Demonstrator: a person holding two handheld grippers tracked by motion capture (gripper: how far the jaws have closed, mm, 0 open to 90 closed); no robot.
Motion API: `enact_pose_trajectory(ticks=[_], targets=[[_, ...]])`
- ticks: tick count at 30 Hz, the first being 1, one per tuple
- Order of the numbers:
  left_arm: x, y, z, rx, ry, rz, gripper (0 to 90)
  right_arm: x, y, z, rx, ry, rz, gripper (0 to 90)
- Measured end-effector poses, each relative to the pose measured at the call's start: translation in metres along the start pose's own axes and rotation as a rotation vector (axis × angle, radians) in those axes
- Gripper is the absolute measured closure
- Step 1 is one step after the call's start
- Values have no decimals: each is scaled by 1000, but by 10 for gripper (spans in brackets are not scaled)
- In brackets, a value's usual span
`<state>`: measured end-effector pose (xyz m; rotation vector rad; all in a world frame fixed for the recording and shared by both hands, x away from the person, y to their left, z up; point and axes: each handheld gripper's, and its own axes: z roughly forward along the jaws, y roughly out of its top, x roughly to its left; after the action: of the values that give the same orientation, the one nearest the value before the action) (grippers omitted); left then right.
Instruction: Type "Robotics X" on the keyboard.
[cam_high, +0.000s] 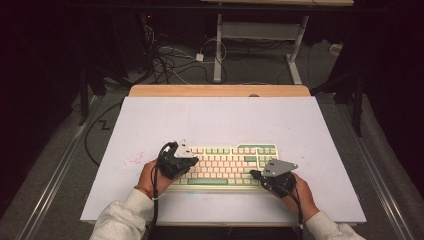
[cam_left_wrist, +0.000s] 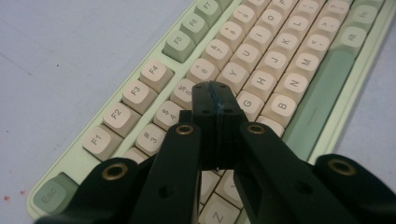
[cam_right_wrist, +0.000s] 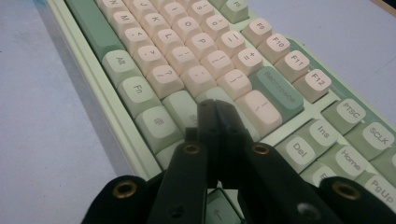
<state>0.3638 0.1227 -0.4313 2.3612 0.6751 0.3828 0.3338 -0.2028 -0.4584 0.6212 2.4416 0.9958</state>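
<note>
A pale green keyboard (cam_high: 225, 165) with cream and green keys lies near the front of the white table. My left gripper (cam_high: 192, 168) hovers over the keyboard's left end, held in a hand. In the left gripper view its jaws (cam_left_wrist: 215, 95) are shut with nothing between them, just above the letter keys left of G; the keyboard (cam_left_wrist: 299, 51) runs away from them. My right gripper (cam_high: 253, 173) is over the keyboard's right part. In the right gripper view it (cam_right_wrist: 215, 109) is shut and empty, close above the keys near the Backspace key (cam_right_wrist: 278, 93).
The white table top (cam_high: 220, 120) has a wooden strip (cam_high: 220, 90) along its far edge and faint red specks (cam_high: 134, 160) left of the keyboard. Beyond it are floor cables (cam_high: 170, 60) and the legs of another desk (cam_high: 218, 50). The surroundings are dark.
</note>
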Motion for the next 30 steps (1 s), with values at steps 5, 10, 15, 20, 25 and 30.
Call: enact_pose_trajectory(ticks=[5, 10, 15, 20, 25, 30], targets=[[0, 3, 8, 24, -7, 3, 879, 0, 0, 0, 1, -4, -8, 898], [1, 2, 12, 36, 0, 0, 879, 1, 0, 0, 1, -6, -10, 899], [2, 3, 16, 43, 8, 3, 879, 1, 1, 0, 3, -7, -13, 898], [2, 2, 18, 47, 13, 5, 879, 1, 1, 0, 3, -8, -11, 899], [1, 2, 18, 45, 13, 10, 878, 1, 0, 0, 3, -8, -15, 898], [1, 2, 20, 46, 15, 10, 878, 1, 0, 0, 1, -7, -12, 898]])
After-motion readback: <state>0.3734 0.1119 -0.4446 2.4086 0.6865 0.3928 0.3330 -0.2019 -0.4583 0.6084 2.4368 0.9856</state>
